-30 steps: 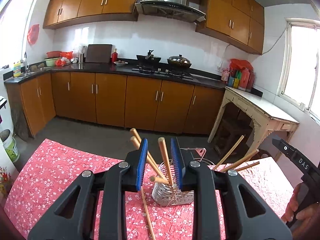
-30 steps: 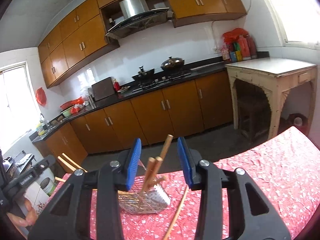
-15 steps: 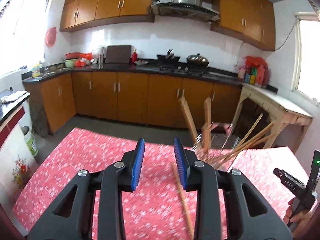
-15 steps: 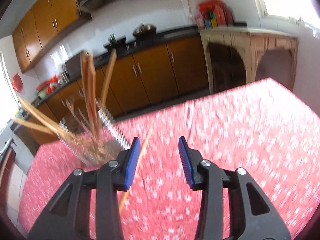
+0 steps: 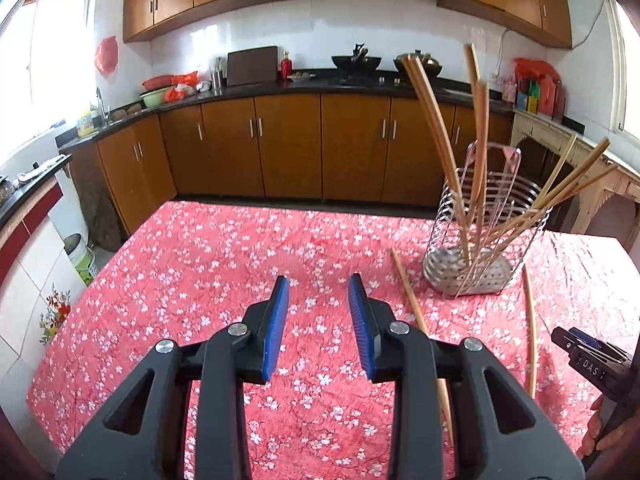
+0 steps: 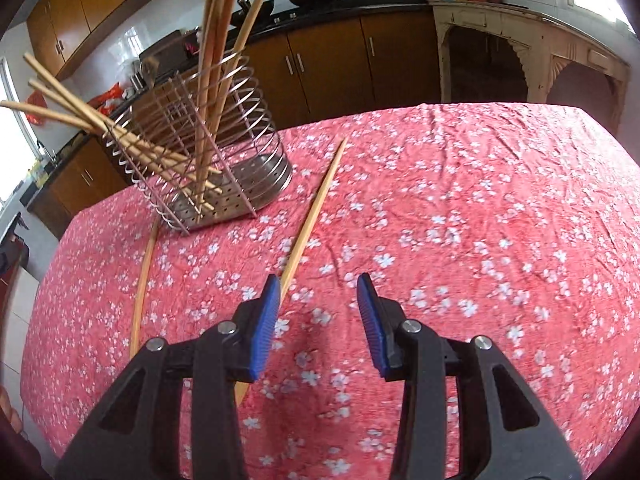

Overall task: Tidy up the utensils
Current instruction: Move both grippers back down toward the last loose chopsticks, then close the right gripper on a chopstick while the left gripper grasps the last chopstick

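Landmark: wire utensil holder (image 5: 480, 248) (image 6: 216, 152), upright on the floral red tablecloth (image 5: 224, 264) (image 6: 460, 208).
Held chopsticks: several wooden chopsticks (image 5: 436, 128) (image 6: 212, 72) stand inside the holder, some near upright, others leaning out over its rim.
Loose chopstick A (image 5: 412, 308) (image 6: 312, 216): flat on the cloth just beside the holder, on the left gripper's side; its near end passes under the finger of each gripper.
Loose chopstick B (image 5: 530, 328) (image 6: 144, 276): flat on the cloth on the holder's other side, its far end close to the base.
Left gripper (image 5: 318, 320): jaws parted wide, nothing between the blue pads; above bare cloth, off to the holder's side.
Right gripper (image 6: 316, 316): jaws parted wide, empty; nearer the viewer than the holder, its left pad (image 6: 266, 320) over chopstick A.
Contact: whether that pad touches chopstick A cannot be told.
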Demonstrator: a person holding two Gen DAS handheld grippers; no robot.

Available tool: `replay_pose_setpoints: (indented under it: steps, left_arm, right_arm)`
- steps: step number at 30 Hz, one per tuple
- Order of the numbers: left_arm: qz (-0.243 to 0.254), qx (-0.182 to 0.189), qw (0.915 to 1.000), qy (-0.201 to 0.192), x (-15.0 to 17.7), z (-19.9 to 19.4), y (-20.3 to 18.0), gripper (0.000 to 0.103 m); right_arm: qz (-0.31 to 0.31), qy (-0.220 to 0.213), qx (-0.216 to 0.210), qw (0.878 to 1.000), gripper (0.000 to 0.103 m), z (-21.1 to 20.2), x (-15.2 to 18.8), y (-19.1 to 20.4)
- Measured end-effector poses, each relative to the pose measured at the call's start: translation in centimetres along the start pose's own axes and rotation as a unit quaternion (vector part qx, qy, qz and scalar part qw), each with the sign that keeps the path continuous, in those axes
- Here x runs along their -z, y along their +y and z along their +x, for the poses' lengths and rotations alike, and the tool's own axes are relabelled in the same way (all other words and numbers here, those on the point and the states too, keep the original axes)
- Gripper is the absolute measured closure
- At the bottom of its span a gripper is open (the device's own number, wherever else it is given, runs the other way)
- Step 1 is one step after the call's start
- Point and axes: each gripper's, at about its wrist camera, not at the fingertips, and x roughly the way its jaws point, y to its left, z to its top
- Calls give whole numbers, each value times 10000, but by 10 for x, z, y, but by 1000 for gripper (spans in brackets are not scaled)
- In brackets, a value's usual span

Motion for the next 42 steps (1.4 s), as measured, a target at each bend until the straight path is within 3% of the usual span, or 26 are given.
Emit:
replay_pose_setpoints:
  steps: [19,25,28,34,42]
  left_arm:
    - [78,-77,9997,219,16,19,-2,69]
    - [98,-76,9996,246,16,20,-5,69]
    - [102,-60,9996,257,17,21,-5,69]
    - [130,-17,9995,283,20,21,-11,69]
    - [195,145,9988,421,27,24,-23,66]
  right_arm:
    - [-552,170,459,9973,63,29,-1,35]
    - [-594,170,537,9966,86,30,-2,32]
    - [-517,169,547,9970,93,30,-4,27]
    - [-449,165,538,9974,95,29,-7,13]
    - [148,77,976,9951,95,21,-21,-56]
